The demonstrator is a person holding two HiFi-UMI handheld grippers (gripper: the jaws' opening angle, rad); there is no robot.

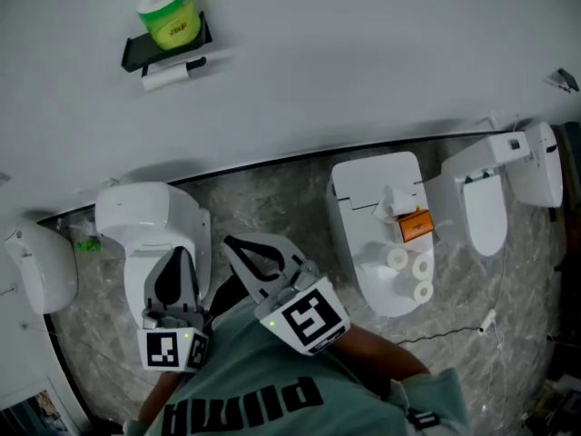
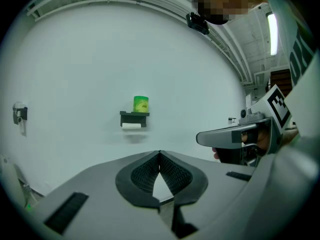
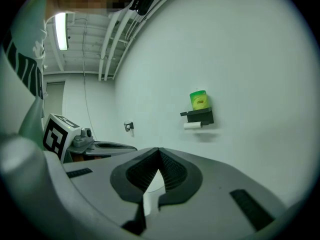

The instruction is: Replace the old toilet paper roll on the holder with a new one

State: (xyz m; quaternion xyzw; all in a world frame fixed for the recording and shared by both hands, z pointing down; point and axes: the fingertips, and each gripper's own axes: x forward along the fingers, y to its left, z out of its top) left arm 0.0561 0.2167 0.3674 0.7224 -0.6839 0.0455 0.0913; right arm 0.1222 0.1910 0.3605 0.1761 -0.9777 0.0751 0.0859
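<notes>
While both claws are pressed together and carry nothing, you are at the approach step, as I judge it.

- Item one: left claw (image 2: 159, 153), tips touching, empty.
- Item two: right claw (image 3: 159, 150), likewise closed on itself, empty, held just beside the left.
- Item three: holder (image 1: 166, 51), a black bracket on the wall ahead, well apart from both claws. The old roll (image 1: 172, 75) hangs beneath it, and a green tub (image 1: 169, 14) stands on top.
- Item four: three new rolls (image 1: 423, 267), lying on the lid of a white toilet (image 1: 377, 175) to your right, near an orange pack (image 1: 415, 226).

Next move, as judged: carry one claw to the holder, spread it, and pinch the old roll squarely, since it looks thin and sits close under the bracket.
</notes>
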